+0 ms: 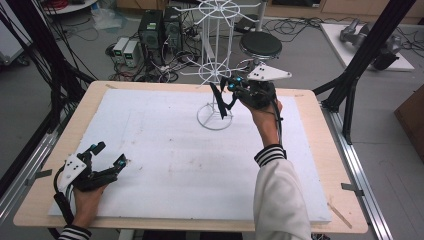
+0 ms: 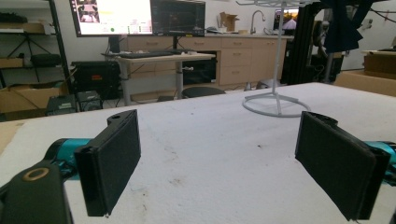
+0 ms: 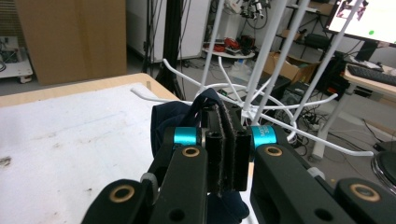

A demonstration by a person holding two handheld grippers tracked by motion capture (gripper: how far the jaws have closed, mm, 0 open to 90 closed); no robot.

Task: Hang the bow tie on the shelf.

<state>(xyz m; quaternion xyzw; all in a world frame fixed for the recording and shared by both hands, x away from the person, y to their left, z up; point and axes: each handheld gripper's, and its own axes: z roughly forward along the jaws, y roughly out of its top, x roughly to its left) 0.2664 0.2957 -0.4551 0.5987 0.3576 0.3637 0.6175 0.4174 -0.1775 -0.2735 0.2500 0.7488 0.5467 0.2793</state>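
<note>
Up close, the right gripper [image 3: 227, 140], clamped on a dark cloth [image 3: 170, 119], has the white wire rack [image 3: 261, 74] just ahead; the left gripper [image 2: 224, 158] rests open, far off.

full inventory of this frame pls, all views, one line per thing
Wire rack: 1, white, upright at the far middle of the pad, ring base resting on it.
Dark cloth: 1, navy, pinched in the right gripper next to the rack's lower arms.
Foam pad: 1, white, covers most of the table top.
Table: 1, light wood, under the pad.
Round stool: 1, black, on the floor behind the table.
Monitors: 2, lit, on a desk across the room.
Left gripper: 1, black with teal, near left of the pad, fingers wide apart, nothing between them.
Right gripper: 1, black with teal, raised beside the rack, shut on the cloth.
</note>
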